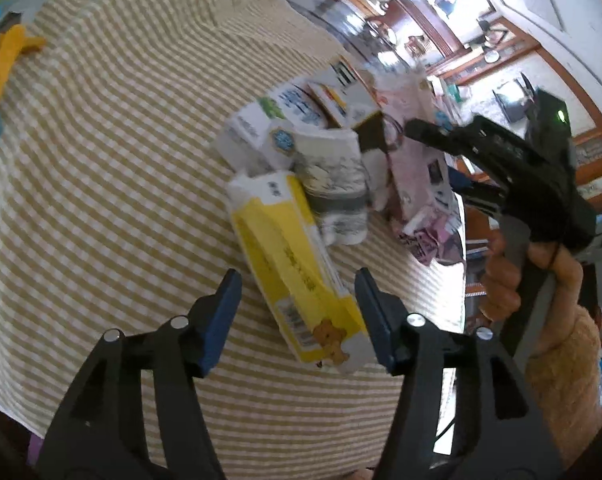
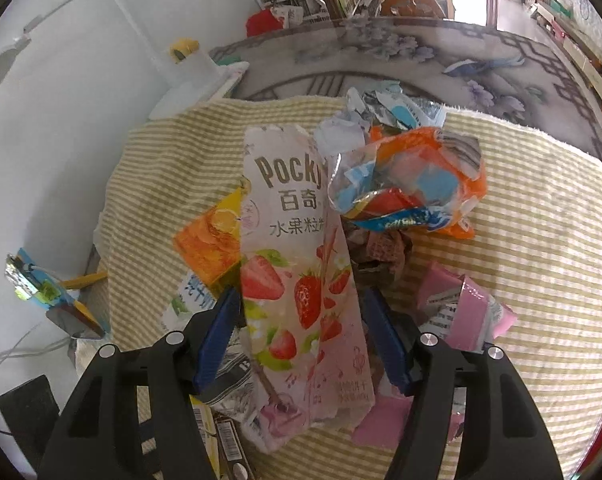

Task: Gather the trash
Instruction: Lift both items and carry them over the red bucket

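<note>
Trash lies heaped on a yellow-and-white striped cloth [image 2: 541,208] over the round tabletop [image 2: 421,56]: flattened cartons, crumpled foil and torn wrappers. In the left wrist view, a glossy yellow carton [image 1: 297,276] with a barcode and a bear print lies at centre frame, its lower end between the blue pads of the left claw [image 1: 297,308]; the jaws stand part open and neither pad presses it. Behind it sit a crumpled grey-white wrapper [image 1: 337,196] and small white boxes [image 1: 273,128]. At right, a hand [image 1: 513,276] grips the black right claw above the pile.

In the right wrist view, a flat pink Pocky box [image 2: 301,280], printed with strawberries, runs up the centre of the frame between the pads of the right claw [image 2: 303,332], which is part open and not clamped on it. A crinkled orange plastic bag [image 2: 413,184] lies at upper right, torn pink card [image 2: 465,312] at lower right.
</note>
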`<control>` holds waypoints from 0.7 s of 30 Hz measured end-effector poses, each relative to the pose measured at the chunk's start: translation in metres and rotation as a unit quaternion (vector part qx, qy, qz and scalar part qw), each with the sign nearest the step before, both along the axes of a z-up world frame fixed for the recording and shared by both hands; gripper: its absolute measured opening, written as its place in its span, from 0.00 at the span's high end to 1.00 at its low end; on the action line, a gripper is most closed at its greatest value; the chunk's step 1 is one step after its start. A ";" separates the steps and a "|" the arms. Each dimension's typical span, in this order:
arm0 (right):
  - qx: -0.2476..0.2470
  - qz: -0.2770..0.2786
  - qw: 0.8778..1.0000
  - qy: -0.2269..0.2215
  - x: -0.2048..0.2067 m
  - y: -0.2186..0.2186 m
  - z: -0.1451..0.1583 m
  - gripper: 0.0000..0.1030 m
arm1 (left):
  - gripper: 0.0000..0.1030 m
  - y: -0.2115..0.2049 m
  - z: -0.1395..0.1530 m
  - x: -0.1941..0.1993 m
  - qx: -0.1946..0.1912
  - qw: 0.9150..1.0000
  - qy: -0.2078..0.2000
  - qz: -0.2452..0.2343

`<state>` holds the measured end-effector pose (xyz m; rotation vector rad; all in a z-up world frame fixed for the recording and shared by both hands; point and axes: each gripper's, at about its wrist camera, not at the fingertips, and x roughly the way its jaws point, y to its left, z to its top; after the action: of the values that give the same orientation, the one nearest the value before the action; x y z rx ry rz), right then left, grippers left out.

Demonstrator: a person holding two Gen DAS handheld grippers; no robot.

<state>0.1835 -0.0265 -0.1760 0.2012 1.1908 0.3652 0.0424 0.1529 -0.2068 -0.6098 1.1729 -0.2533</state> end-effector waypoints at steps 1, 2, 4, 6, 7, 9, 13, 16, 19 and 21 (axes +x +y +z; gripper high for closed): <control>-0.003 0.003 1.000 0.002 0.000 0.001 -0.002 0.56 | 0.44 -0.004 -0.002 0.002 0.000 1.000 0.003 -0.005; -0.008 0.006 1.000 0.001 0.000 0.002 -0.003 0.57 | 0.44 -0.006 -0.003 0.004 -0.002 1.000 0.004 -0.009; -0.008 0.009 1.000 -0.004 -0.002 0.001 0.000 0.60 | 0.44 -0.007 -0.008 0.010 -0.014 1.000 0.012 -0.006; -0.002 0.010 1.000 -0.012 -0.005 0.000 0.005 0.61 | 0.44 -0.006 -0.011 0.016 -0.021 1.000 0.017 0.002; 0.001 0.011 1.000 -0.017 -0.007 -0.001 0.009 0.62 | 0.44 -0.006 -0.011 0.019 -0.020 1.000 0.018 0.003; 0.012 0.011 1.000 -0.024 -0.012 -0.005 0.018 0.62 | 0.44 -0.007 -0.015 0.025 -0.019 0.999 0.025 0.006; 0.033 0.012 0.999 -0.033 -0.025 -0.012 0.033 0.62 | 0.40 -0.009 -0.021 0.033 -0.024 0.999 0.037 0.021; 0.051 0.009 0.998 -0.038 -0.037 -0.019 0.043 0.61 | 0.40 -0.013 -0.021 0.034 -0.018 0.999 0.037 0.025; 0.069 0.006 0.997 -0.043 -0.049 -0.026 0.053 0.61 | 0.54 -0.015 -0.020 0.032 -0.013 0.999 0.034 0.027; 0.077 0.006 0.996 -0.047 -0.058 -0.030 0.059 0.61 | 0.64 -0.015 -0.018 0.028 -0.014 0.999 0.031 0.032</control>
<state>0.1260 -0.0567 -0.1171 0.3074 1.0728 0.4721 0.0708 0.1379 -0.2249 -0.6827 1.2087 -0.1988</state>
